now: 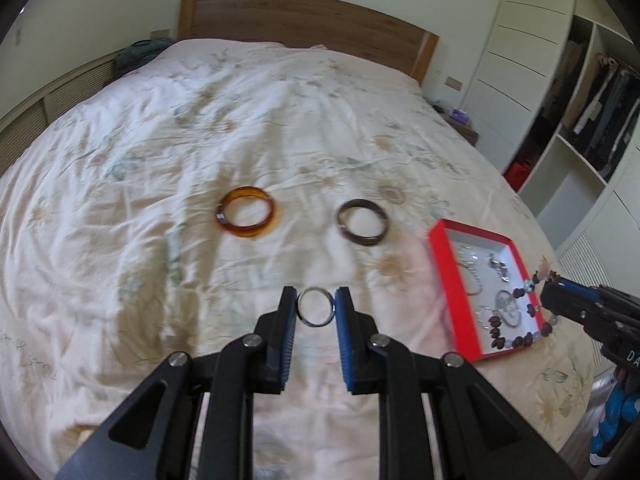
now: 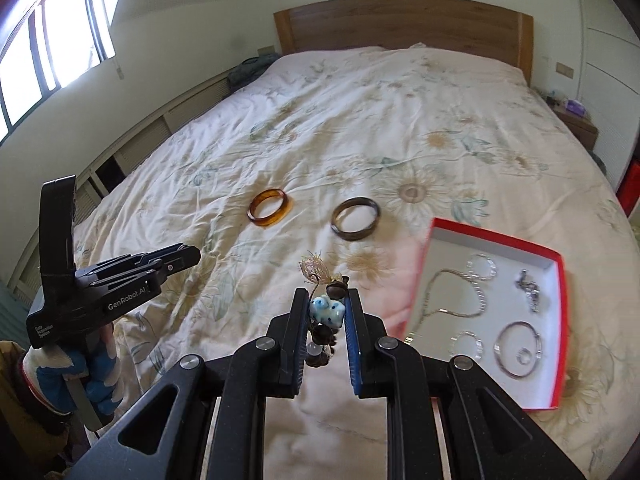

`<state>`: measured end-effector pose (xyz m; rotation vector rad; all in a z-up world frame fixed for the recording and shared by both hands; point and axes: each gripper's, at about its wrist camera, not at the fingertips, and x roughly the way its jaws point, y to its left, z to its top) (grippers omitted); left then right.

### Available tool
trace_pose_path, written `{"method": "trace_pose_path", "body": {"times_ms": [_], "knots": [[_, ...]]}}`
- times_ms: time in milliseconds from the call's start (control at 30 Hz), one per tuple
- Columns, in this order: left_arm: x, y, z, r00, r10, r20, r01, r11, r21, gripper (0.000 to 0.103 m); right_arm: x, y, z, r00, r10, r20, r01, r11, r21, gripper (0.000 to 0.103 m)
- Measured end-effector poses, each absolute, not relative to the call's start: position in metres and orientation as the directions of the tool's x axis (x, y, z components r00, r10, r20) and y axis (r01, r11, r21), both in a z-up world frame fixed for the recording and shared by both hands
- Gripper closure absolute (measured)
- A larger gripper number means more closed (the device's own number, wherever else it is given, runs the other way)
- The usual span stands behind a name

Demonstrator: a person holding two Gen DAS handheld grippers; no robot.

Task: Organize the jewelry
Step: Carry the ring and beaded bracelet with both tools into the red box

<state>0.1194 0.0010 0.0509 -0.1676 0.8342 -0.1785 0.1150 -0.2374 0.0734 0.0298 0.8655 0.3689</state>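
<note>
My left gripper (image 1: 316, 306) is shut on a silver bangle (image 1: 315, 321) and holds it above the bedspread. My right gripper (image 2: 327, 310) is shut on a beaded bracelet (image 2: 326, 312) with a blue-white ceramic bead and brown beads; its loop hangs over the red box in the left wrist view (image 1: 520, 322). The red box (image 2: 558, 280) with a white inside lies at the right and holds several silver pieces. An amber bangle (image 1: 224, 216) and a dark brown bangle (image 1: 344, 220) lie side by side on the bed beyond the grippers.
A floral bedspread (image 1: 160, 140) covers the whole bed, with a wooden headboard (image 1: 304, 20) behind. A nightstand (image 2: 576, 124) and an open wardrobe (image 1: 600, 120) stand at the right. A window (image 2: 48, 48) is at the left.
</note>
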Motion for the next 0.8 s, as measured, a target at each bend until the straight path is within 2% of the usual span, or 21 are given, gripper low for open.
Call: {"method": "trace_pose_path", "body": {"times_ms": [367,800], "knots": [[0.137,-0.124,0.050,0.586,-0.340,-0.736,0.282,0.937,-0.208,0.085,0.128,-0.331,0.062,0.620,0.251,-0.743,-0.179,0.968,0.178,0.085],[0.207,-0.240,0.006,0.475,-0.389,-0.789,0.393,0.896,-0.205,0.085,0.208,-0.392,0.009,0.601,0.228,-0.766,-0.090,0.972,0.219,0.085]]}}
